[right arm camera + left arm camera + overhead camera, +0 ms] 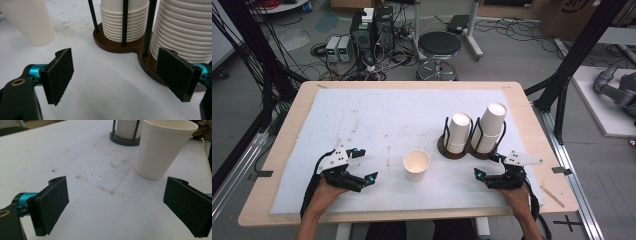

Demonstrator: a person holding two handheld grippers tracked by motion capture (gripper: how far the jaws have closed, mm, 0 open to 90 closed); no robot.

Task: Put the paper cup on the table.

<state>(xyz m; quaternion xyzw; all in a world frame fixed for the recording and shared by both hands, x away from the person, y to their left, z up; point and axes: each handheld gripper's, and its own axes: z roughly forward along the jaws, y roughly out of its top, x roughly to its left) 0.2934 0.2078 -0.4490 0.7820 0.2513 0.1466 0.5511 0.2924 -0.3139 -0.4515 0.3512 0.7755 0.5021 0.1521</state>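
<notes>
On the white tabletop (362, 115) one paper cup (416, 165) stands upright between both tools, near the cup rack (472, 135). The left tool (362, 167) and right tool (488, 166) are spread and empty. It looks like the approach step; next, one tool must close in on the cup.

One loose paper cup (416, 165) is standing upright on the desk (287, 135). Two stacks of paper cups are sitting upside down in one brown holder (443, 148): a shorter stack (459, 132) and a taller stack (490, 127). Cups per stack: cannot tell. Two grippers are resting on the desk: the left gripper (361, 164) and the right gripper (486, 166), each showing two jaws spread apart.
</notes>
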